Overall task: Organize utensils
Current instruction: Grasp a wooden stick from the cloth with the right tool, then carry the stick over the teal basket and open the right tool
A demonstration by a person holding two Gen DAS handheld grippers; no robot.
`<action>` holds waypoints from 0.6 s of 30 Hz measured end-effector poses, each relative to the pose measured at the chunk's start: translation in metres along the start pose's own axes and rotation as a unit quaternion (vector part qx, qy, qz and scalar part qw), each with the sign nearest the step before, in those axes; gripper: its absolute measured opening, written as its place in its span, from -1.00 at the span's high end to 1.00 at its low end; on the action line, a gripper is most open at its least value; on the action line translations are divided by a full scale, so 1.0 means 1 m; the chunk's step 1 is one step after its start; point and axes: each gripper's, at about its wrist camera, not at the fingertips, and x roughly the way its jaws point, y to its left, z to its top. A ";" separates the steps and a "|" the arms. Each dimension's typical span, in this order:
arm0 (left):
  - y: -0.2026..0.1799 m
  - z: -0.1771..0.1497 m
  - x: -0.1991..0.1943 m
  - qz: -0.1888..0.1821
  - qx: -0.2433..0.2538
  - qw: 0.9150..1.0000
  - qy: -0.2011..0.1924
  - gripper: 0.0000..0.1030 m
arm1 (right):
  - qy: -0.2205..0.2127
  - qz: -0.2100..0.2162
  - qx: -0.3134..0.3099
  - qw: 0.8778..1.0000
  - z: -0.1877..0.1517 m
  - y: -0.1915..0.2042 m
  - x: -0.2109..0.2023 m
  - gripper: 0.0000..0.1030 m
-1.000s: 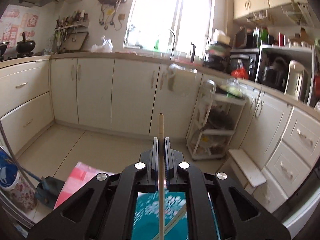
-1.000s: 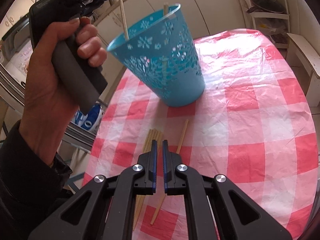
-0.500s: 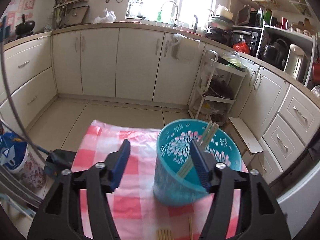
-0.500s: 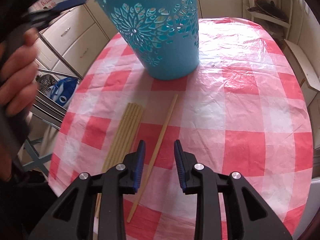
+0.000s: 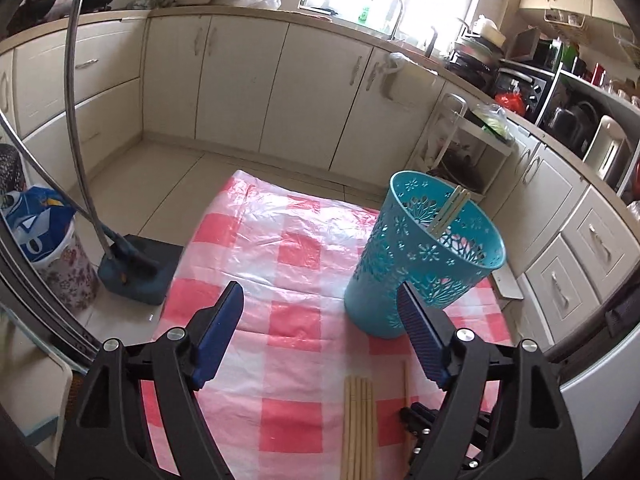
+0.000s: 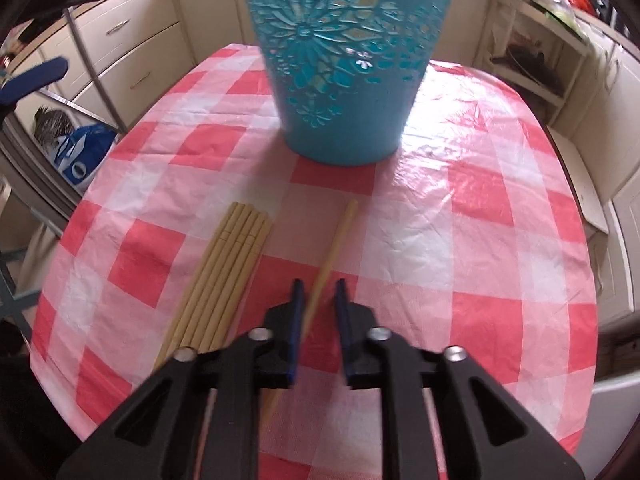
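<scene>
A blue perforated cup stands on the red-checked tablecloth with a few wooden chopsticks leaning inside. My left gripper is wide open and empty, above the cloth left of the cup. In the right wrist view the cup is close ahead. My right gripper is open, low over the cloth, its jaws either side of a single loose chopstick. A bundle of several chopsticks lies just left of it; the bundle also shows in the left wrist view.
The round table drops off on all sides. Kitchen cabinets ring the room. A metal-poled stand and a blue-topped container sit on the floor at left. A wire rack stands behind the cup.
My left gripper let a chopstick go into the cup, opened wide and pulled back and up. My right gripper opened, dropped toward the cloth and moved forward around the single chopstick.
</scene>
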 end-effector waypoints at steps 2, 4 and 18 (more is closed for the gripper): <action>0.005 0.001 0.004 -0.003 -0.011 1.000 0.009 -0.46 | 0.002 -0.011 -0.032 0.999 -0.003 0.007 -0.003 0.90; 0.009 0.003 0.007 0.001 -0.018 1.000 0.014 -0.46 | 0.008 0.010 -0.026 1.000 -0.008 0.003 -0.008 0.90; 0.018 0.011 0.001 0.026 -0.058 0.998 -0.013 -0.46 | -0.280 0.228 0.195 0.912 0.054 -0.087 -0.148 0.89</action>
